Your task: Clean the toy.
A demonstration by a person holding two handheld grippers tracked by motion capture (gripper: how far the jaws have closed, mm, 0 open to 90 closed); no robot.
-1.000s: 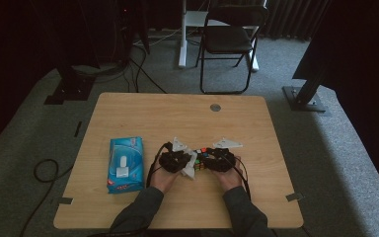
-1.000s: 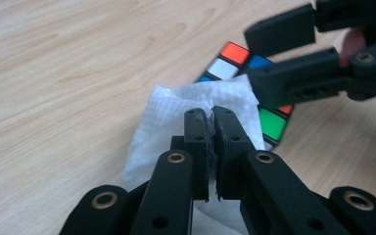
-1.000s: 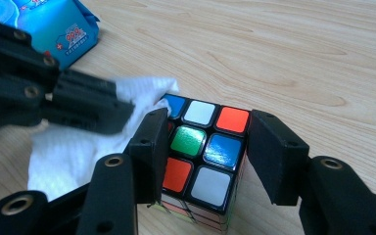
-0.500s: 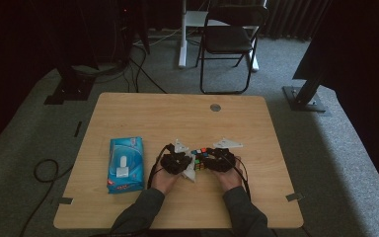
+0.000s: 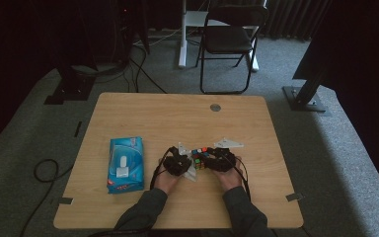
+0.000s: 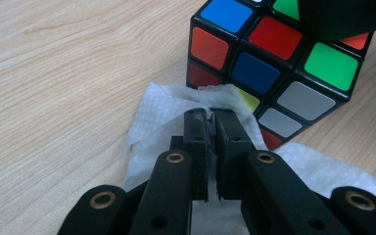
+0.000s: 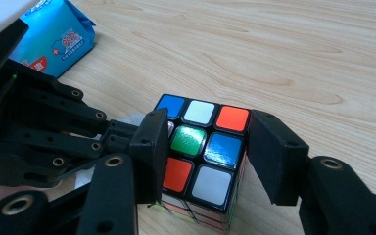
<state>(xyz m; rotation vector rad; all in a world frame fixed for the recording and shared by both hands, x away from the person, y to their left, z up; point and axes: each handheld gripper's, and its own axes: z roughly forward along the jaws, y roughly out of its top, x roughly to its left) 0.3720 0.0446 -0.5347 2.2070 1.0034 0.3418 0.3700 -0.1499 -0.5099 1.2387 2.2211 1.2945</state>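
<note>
Item: puzzle cube (image 7: 200, 156) on desk (image 5: 143, 113) at 6 o'clock of centre, clamped by right tool (image 7: 203, 161); left tool (image 6: 211, 122), clenched on white wipe (image 6: 161, 115), at cube's 9 o'clock; advice: rub each sticker lightly, keeping cube braced against sliding.

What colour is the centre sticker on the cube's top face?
Green, clearest in the right gripper view: the cube's top-face centre sticker.

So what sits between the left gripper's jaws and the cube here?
A white wipe: the left gripper is shut on a fold of it, pressed against the cube, as the left gripper view shows.
</note>
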